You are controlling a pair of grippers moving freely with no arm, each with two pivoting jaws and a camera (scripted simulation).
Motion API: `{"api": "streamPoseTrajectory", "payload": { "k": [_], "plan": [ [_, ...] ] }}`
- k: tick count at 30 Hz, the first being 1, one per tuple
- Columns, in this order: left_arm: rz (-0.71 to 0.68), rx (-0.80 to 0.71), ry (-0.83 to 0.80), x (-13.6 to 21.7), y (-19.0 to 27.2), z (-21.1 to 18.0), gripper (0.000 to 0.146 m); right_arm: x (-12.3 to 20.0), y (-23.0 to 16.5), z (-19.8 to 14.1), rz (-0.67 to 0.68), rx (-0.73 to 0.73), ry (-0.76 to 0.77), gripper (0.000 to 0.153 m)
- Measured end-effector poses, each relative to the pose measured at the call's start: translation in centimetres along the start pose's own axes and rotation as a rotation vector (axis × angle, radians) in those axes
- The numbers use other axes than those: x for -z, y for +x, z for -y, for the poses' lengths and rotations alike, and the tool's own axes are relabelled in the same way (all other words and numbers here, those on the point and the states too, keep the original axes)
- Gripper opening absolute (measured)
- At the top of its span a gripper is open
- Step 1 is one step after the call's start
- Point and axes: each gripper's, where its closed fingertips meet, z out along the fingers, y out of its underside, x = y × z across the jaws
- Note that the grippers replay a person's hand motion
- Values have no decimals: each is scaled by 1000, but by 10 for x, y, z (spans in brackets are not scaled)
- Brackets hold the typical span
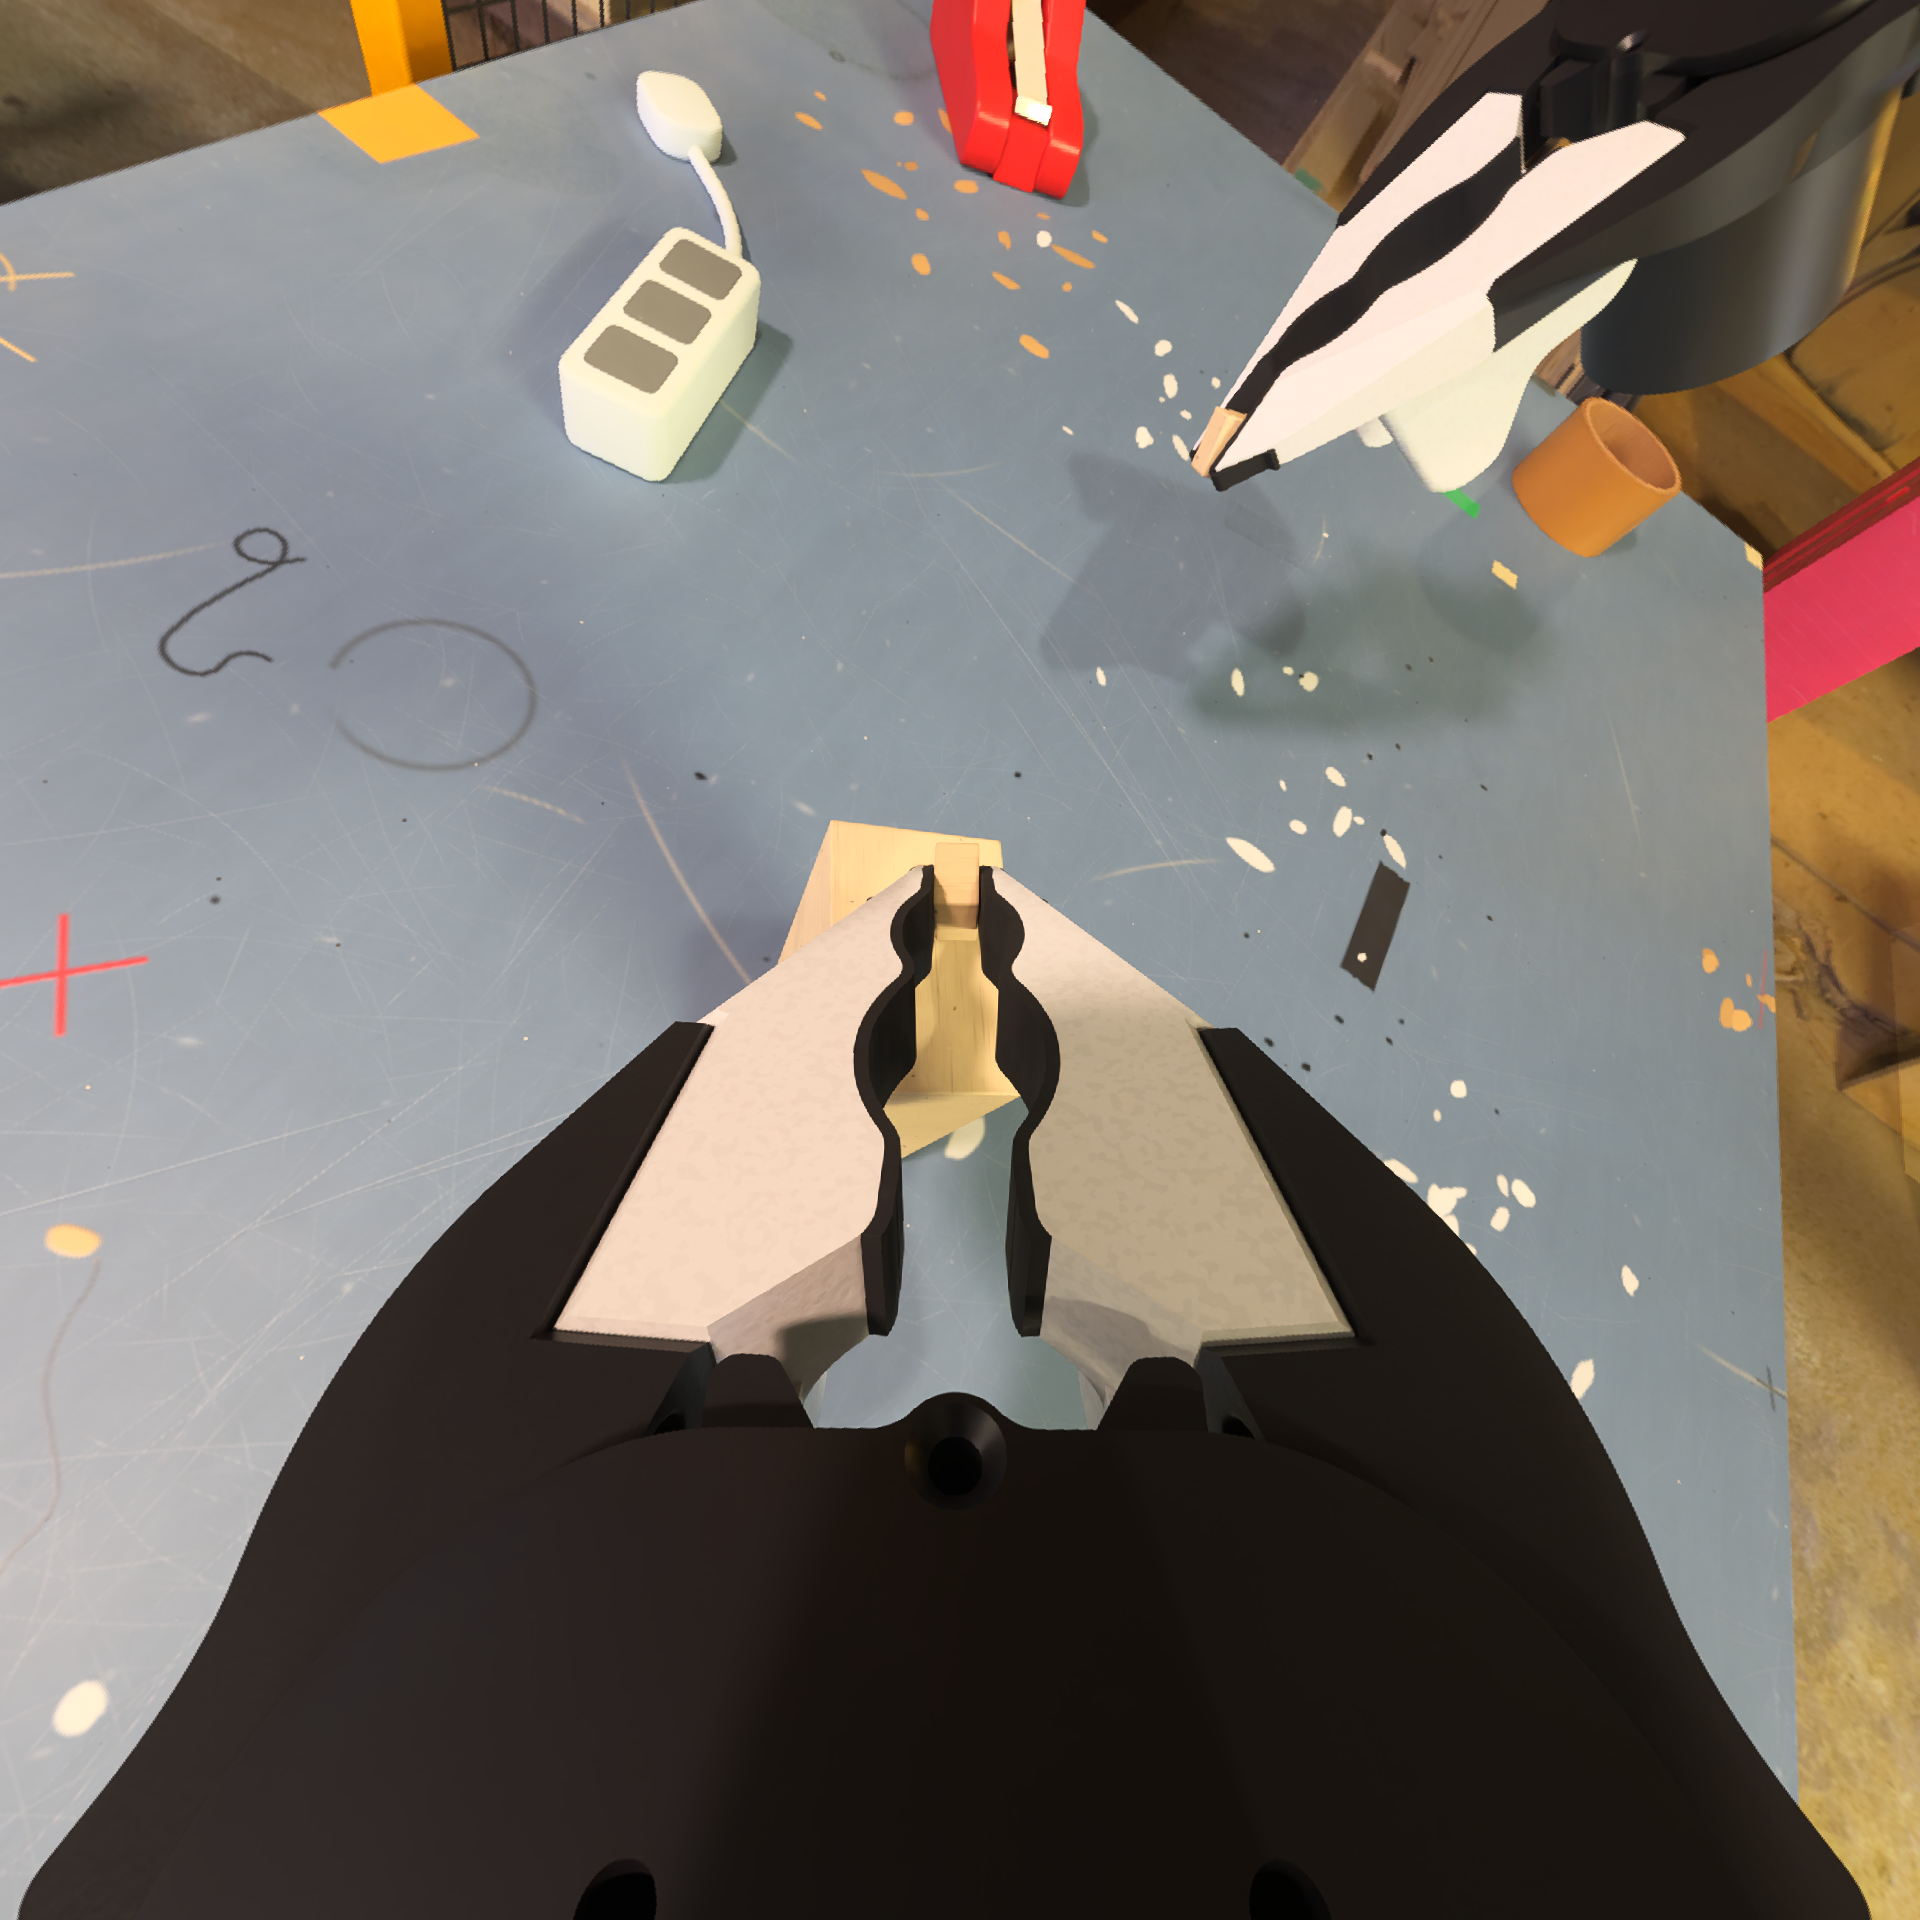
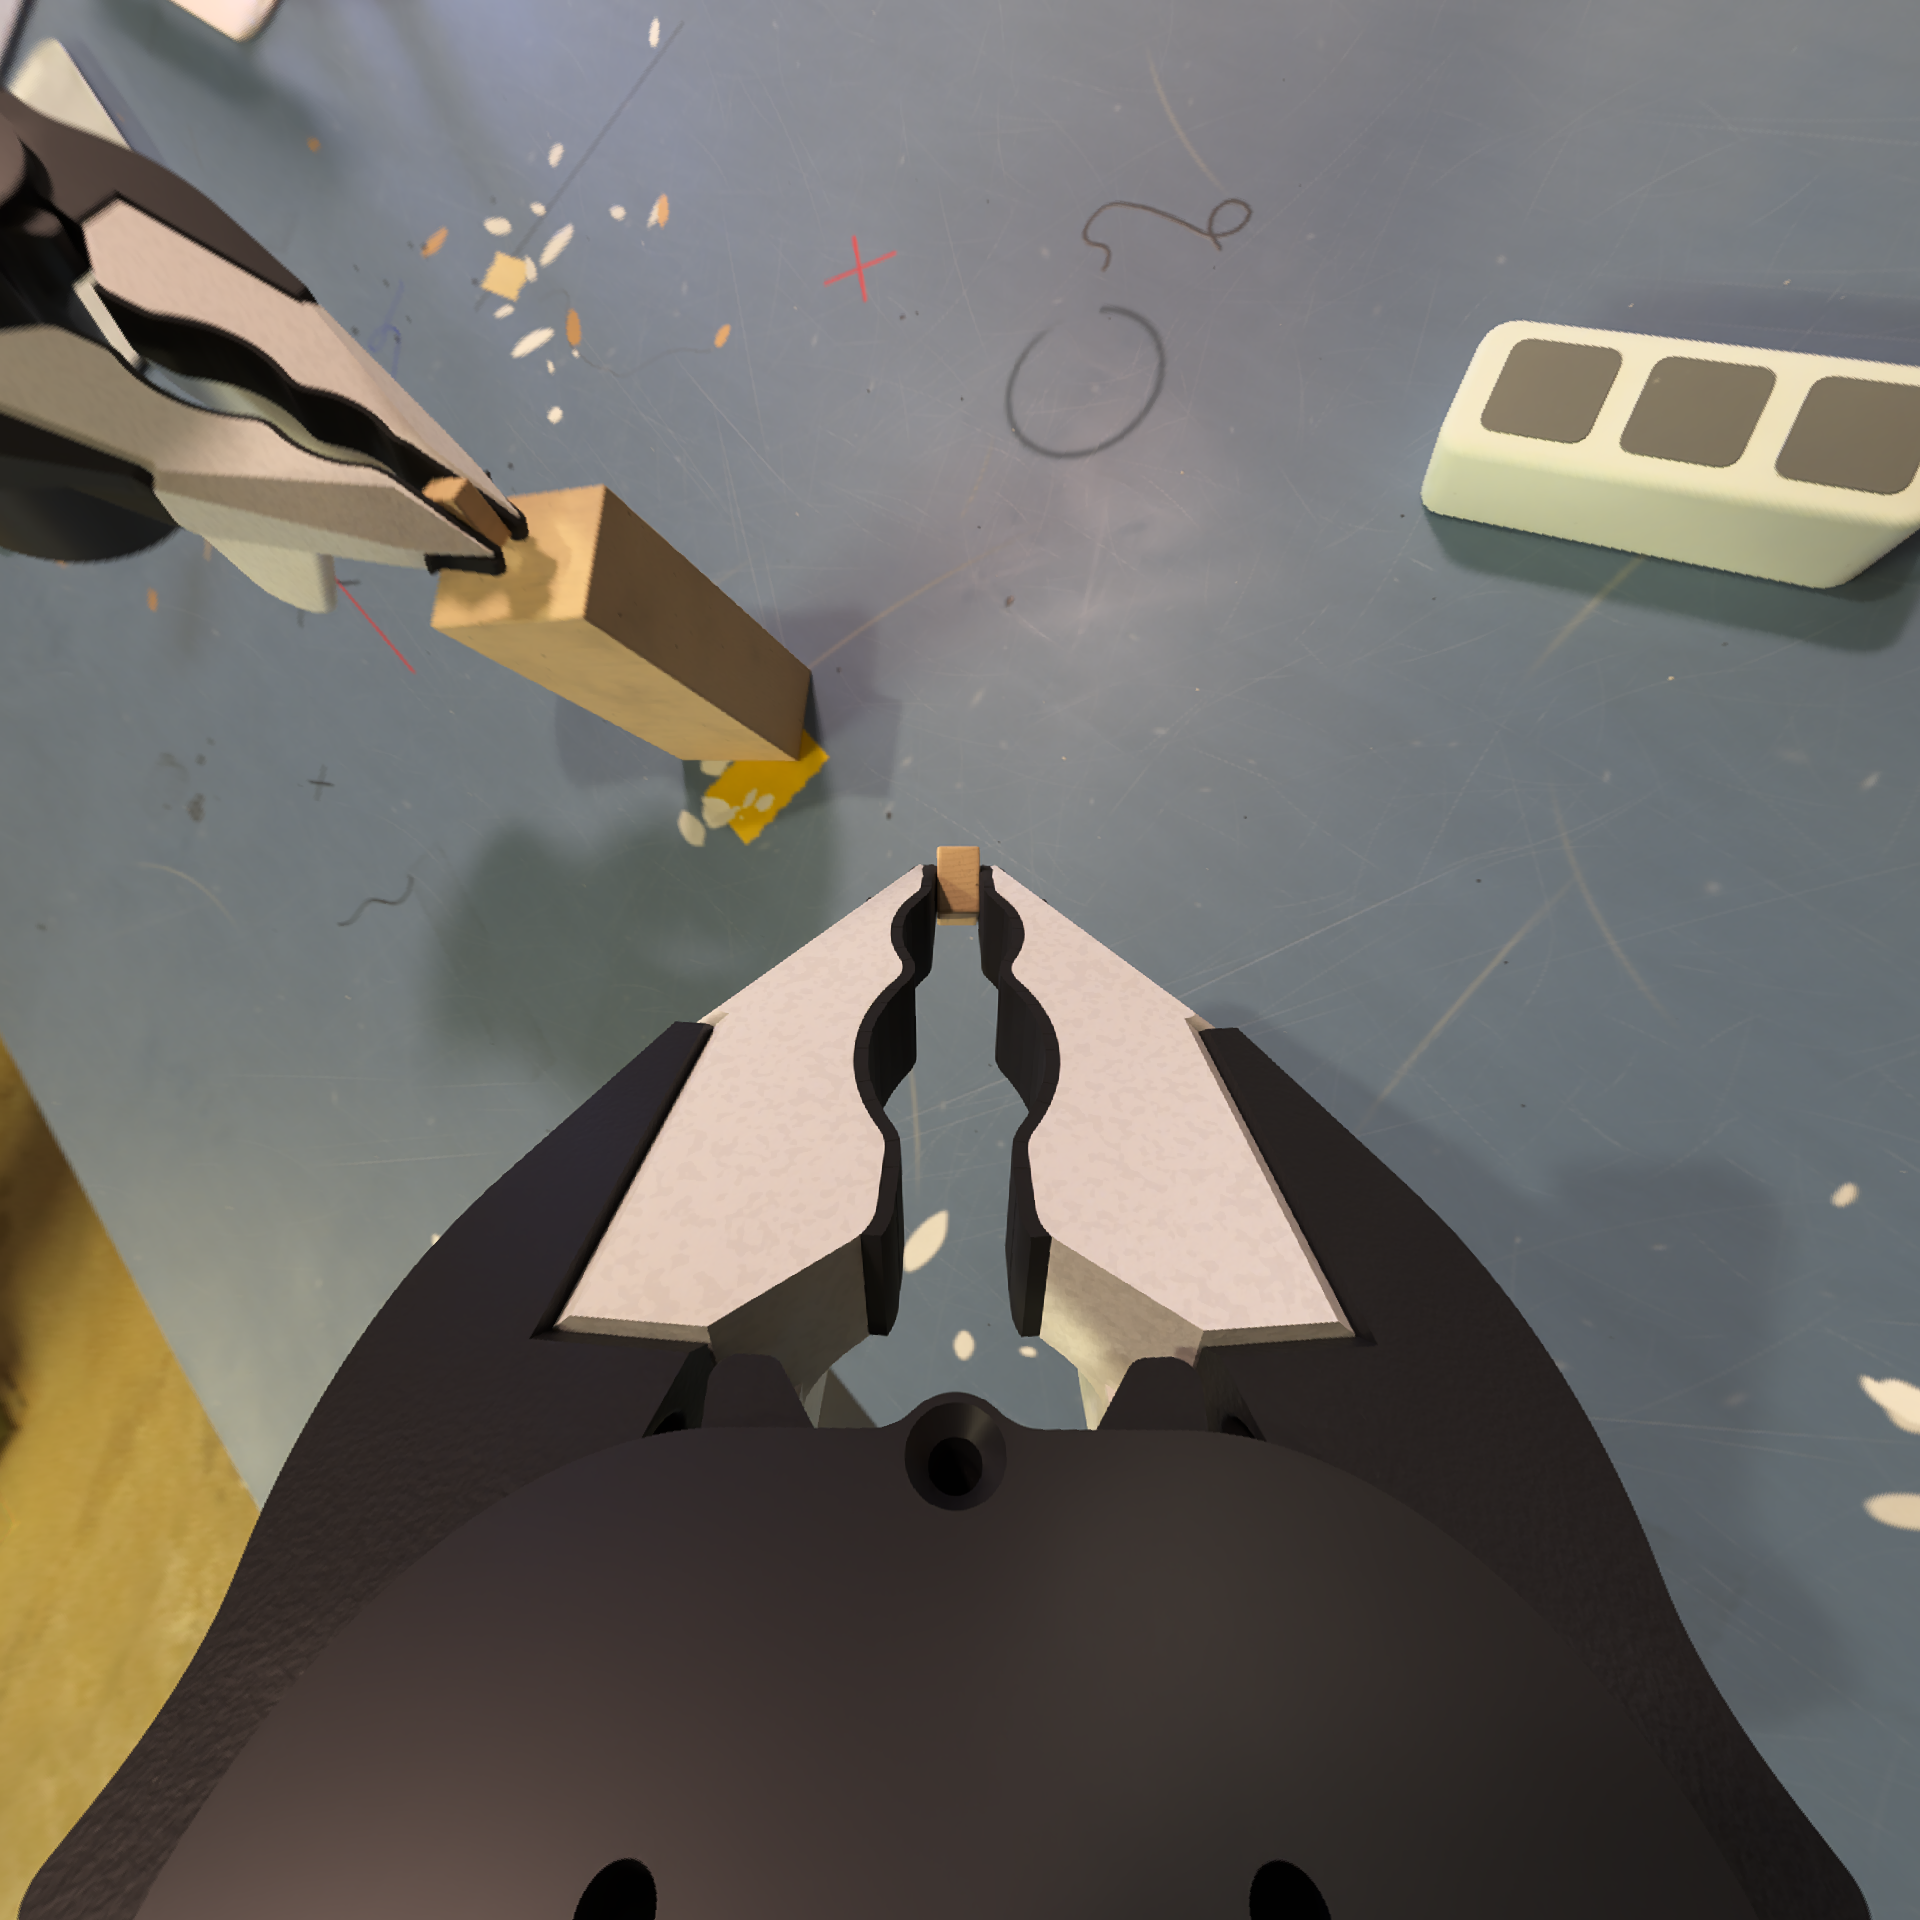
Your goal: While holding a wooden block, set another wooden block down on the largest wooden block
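Note:
My left gripper (image 1: 956, 875) is shut on a small wooden block (image 1: 957, 891). It holds the block at the top face of the largest wooden block (image 1: 951, 1049), a tall pale block standing on the blue table. The right wrist view shows this left gripper (image 2: 486, 540) with its small block (image 2: 457, 502) on or just above the large block's (image 2: 634, 623) top; I cannot tell if they touch. My right gripper (image 2: 957, 875) is shut on another small wooden block (image 2: 957, 883) and hangs above the table. It also shows in the left wrist view (image 1: 1226, 462), off to the far right.
A white power strip (image 1: 660, 353) (image 2: 1683, 447) lies on the table (image 1: 416, 935). A red tape dispenser (image 1: 1013, 94) stands at the back. An orange cup (image 1: 1595, 478) and a pink board (image 1: 1839, 613) sit by the right edge. A yellow patch (image 2: 764, 795) marks the large block's foot.

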Motion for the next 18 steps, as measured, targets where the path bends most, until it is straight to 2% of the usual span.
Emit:
{"api": "streamPoseTrajectory", "payload": {
  "k": [5,11,14,18],
  "plan": [
    [8,-10,16,-4,-2,-1,7,-5,5,-7,-25,18,13,7],
    [190,-147,50,2,-2,-5,7,-11,11,-17,10,-18,10,7],
    [304,-280,115,10,7,4,15,-12,11,-17,21,-21,12,7],
    [310,-472,81,-4,50,7,8,-13,10,-17,2,1,17,7]
  ]
}}
